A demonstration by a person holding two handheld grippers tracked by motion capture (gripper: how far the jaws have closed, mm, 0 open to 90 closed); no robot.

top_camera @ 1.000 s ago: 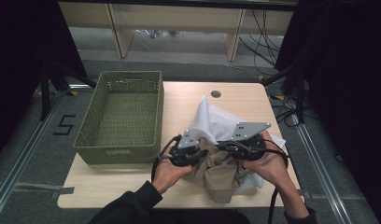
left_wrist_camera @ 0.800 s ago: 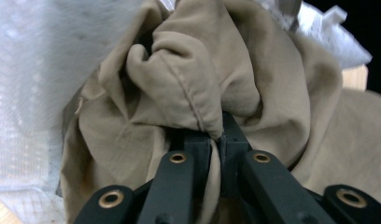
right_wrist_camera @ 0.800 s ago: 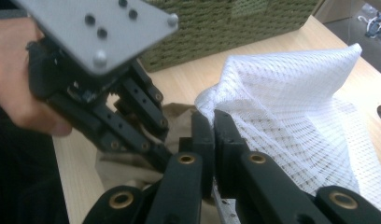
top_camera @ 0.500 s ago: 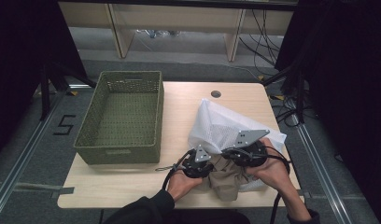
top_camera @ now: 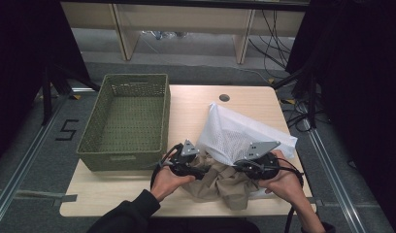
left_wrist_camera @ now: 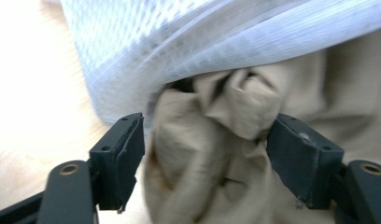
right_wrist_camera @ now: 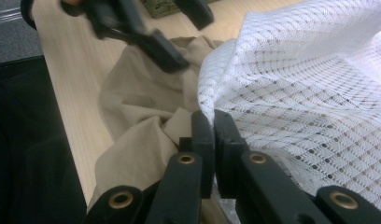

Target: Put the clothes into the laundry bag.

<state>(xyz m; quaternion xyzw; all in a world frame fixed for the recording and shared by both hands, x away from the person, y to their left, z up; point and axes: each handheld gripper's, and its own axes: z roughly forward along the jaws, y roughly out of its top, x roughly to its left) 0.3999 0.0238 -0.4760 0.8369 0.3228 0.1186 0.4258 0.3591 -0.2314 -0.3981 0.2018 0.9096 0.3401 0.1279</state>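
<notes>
Both hands have come nearer to me since one second ago, and the beige cloth with them, now close to the front edge of the table. From the high view I see my left gripper and my right gripper at the mouth of the white mesh bag, which lies with its long axis running away toward the far left, just beside the green basket

From the left gripper view, my jaws stand wide, with the beige cloth bunched between them, under the bag's edge

From the right gripper view, my jaws are pressed together on the mesh bag's rim
</notes>
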